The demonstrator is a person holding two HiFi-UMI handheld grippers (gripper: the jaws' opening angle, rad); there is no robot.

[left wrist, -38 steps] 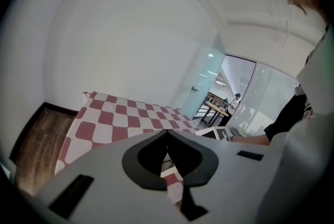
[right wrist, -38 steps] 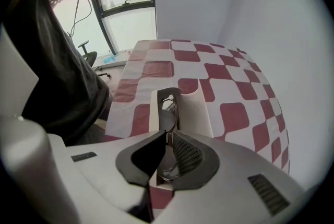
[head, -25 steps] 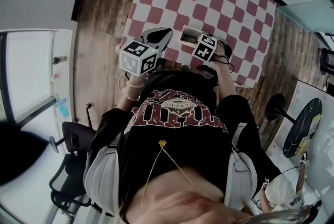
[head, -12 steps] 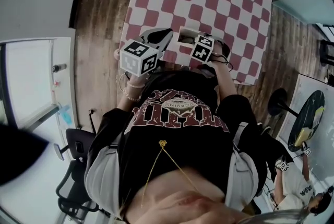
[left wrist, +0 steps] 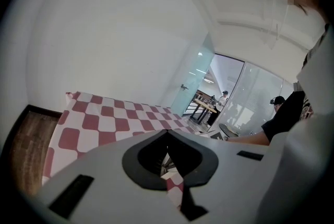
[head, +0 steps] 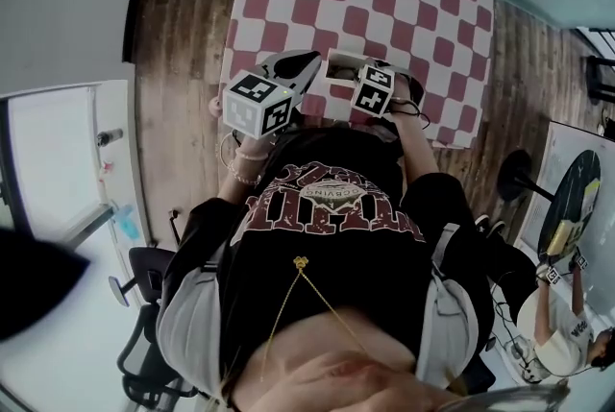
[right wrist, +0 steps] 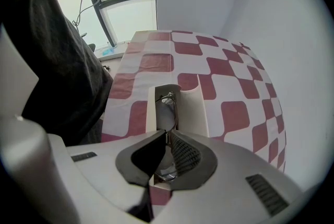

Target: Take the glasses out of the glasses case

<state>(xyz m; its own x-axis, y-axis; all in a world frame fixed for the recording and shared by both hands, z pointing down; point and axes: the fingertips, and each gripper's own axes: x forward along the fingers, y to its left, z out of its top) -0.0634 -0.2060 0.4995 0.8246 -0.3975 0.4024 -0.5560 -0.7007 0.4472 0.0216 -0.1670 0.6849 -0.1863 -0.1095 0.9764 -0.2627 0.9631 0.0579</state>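
**Person, seen from above.** Black T-shirt (head: 332,252) with a red-and-white chest print; thin gold chain (head: 301,264); pale grey sleeves (head: 183,328); beaded bracelets (head: 242,165) at the left wrist. Left tool (left wrist: 168,137) and right tool (right wrist: 167,137): white shells with black jaw pads, each bearing a cube (head: 258,106) of black-and-white square markers.

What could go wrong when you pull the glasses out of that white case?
1. The right gripper pinches only the thin middle of the glasses, so they might tip or slip out.
2. The left gripper is shut and holds nothing, so the case could lift up with the glasses.
3. The case lies near the checked cloth's near edge, so a tug might slide it off.
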